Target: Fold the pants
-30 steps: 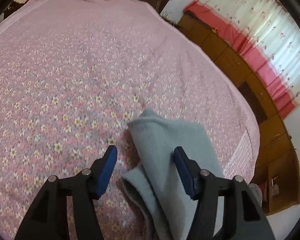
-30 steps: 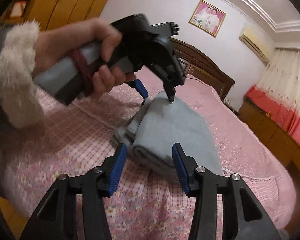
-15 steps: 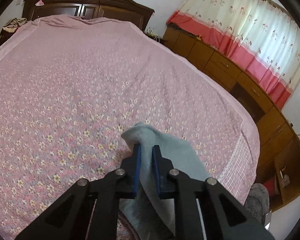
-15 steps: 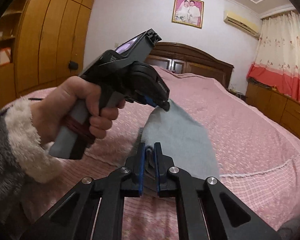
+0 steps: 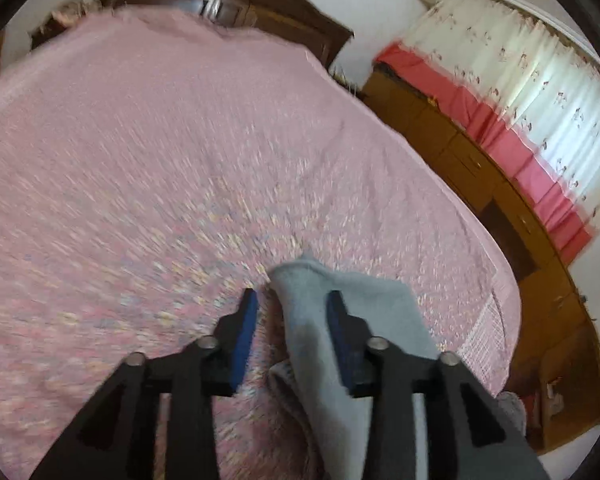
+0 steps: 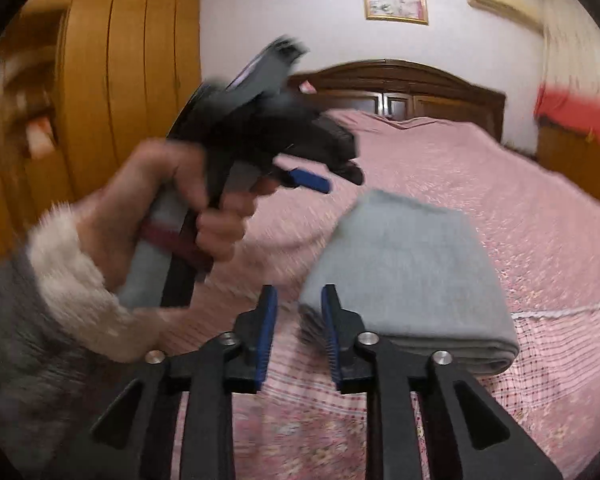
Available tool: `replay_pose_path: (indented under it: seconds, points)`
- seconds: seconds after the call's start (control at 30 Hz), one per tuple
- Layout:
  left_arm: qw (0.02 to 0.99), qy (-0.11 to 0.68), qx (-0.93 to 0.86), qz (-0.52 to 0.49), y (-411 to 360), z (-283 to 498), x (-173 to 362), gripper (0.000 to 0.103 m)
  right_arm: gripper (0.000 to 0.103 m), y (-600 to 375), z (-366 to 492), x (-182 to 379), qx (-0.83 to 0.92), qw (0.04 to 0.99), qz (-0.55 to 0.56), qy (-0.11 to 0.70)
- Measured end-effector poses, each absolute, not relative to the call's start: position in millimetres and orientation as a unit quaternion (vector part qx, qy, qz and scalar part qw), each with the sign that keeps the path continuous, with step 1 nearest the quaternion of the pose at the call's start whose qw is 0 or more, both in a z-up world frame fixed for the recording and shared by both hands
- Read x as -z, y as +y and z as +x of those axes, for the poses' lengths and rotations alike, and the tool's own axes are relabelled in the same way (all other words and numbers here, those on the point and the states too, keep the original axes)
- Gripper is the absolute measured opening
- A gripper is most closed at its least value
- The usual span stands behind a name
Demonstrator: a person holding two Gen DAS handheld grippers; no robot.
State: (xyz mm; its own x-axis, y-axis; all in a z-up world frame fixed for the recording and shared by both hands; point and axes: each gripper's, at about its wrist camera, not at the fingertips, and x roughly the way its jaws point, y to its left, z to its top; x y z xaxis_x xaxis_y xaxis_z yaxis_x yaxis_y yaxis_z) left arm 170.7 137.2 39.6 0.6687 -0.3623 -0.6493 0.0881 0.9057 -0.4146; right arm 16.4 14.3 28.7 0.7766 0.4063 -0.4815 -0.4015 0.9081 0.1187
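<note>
Folded grey fleece pants (image 6: 404,276) lie on the pink floral bed (image 6: 520,216). Left gripper (image 5: 292,322) and right gripper (image 6: 298,322) both sit at the pants' near edge, jaws just reopened partway, gripping nothing.

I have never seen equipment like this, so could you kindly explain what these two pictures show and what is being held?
A person holds a trigger-operated gripper in each hand; each carries a camera looking along its fingers. One picture looks out from the left gripper, the other from the right gripper, which also shows the left hand. Folded grey pants lie on the pink bedspread. Both grippers' jaws have just been opening, and neither grips the pants now.
</note>
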Motion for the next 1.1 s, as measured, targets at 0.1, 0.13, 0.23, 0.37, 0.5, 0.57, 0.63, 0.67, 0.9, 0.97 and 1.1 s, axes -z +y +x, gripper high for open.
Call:
replay_pose_path:
  seconds: [0.1, 0.13, 0.23, 0.37, 0.5, 0.57, 0.63, 0.67, 0.9, 0.97, 1.1]
  points:
    - [0.918, 0.355, 0.103, -0.144, 132, 143, -73, 0.047, 0.040, -29, 21, -55, -0.218, 0.941, 0.104, 0.238]
    - [0.921, 0.350, 0.101, -0.138, 125, 136, -81, 0.048, 0.041, -45, 29, -61, -0.212, 0.937, 0.136, 0.241]
    - [0.927, 0.335, 0.115, -0.125, 92, 108, -97, 0.048, 0.042, -84, 51, -55, -0.184, 0.923, 0.209, 0.267]
    - [0.917, 0.356, 0.147, -0.103, 43, 89, -76, 0.048, 0.019, -125, 80, -17, -0.148, 0.882, 0.304, 0.328]
    - [0.893, 0.422, 0.136, -0.081, 14, 94, -27, 0.048, 0.012, -135, 90, 19, -0.133, 0.866, 0.304, 0.374]
    - [0.888, 0.436, 0.122, -0.079, 13, 94, -12, 0.040, 0.007, -127, 83, 29, -0.135, 0.866, 0.285, 0.389]
    - [0.889, 0.435, 0.117, -0.080, 18, 91, -4, 0.033, 0.007, -126, 80, 28, -0.142, 0.867, 0.280, 0.387]
    - [0.889, 0.434, 0.120, -0.080, 20, 89, -4, 0.032, 0.007, -127, 80, 23, -0.145, 0.867, 0.280, 0.387]
    - [0.888, 0.435, 0.121, -0.081, 32, 86, -1, 0.031, 0.003, -133, 84, 33, -0.138, 0.851, 0.289, 0.416]
    - [0.892, 0.431, 0.116, -0.069, 31, 86, 2, 0.031, 0.003, -145, 81, 35, -0.144, 0.838, 0.329, 0.411]
    - [0.901, 0.418, 0.107, -0.043, 19, 78, 1, 0.032, 0.007, -149, 69, 13, -0.140, 0.854, 0.310, 0.393]
